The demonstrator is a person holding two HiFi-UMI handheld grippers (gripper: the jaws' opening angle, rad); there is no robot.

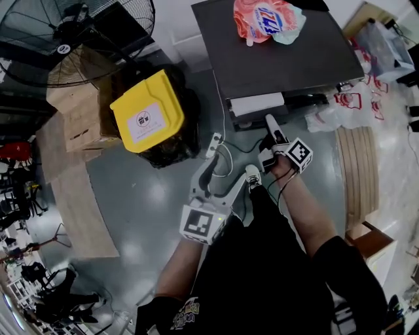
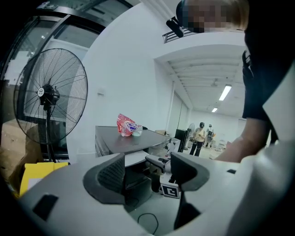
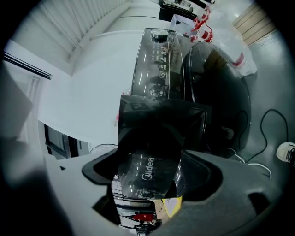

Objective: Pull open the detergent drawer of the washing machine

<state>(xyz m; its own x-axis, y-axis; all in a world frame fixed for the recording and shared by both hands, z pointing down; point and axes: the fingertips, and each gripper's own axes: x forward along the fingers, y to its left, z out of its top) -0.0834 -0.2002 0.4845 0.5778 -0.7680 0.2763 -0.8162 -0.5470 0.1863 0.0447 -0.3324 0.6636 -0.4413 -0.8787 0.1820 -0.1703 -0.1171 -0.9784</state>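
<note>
The washing machine's dark top (image 1: 275, 52) carries a red-and-white detergent pouch (image 1: 265, 19). Its detergent drawer (image 1: 256, 103) sticks out of the front, with its pale top showing. My right gripper (image 1: 265, 134) reaches in just below it, turned on its side. In the right gripper view the glossy drawer front (image 3: 147, 173) with a logo lies between the wide-apart jaws of the right gripper (image 3: 150, 177); I see no firm press of the pads on it. My left gripper (image 1: 230, 169) hangs back to the left, open and empty (image 2: 147, 170).
A black bin with a yellow lid (image 1: 147, 111) stands left of the machine, beside a cardboard box (image 1: 78, 114) and a standing fan (image 1: 72, 33). A power strip with cables (image 1: 214, 145) lies on the floor. Plastic bags (image 1: 353, 108) are piled at the right. People (image 2: 200, 136) stand far off.
</note>
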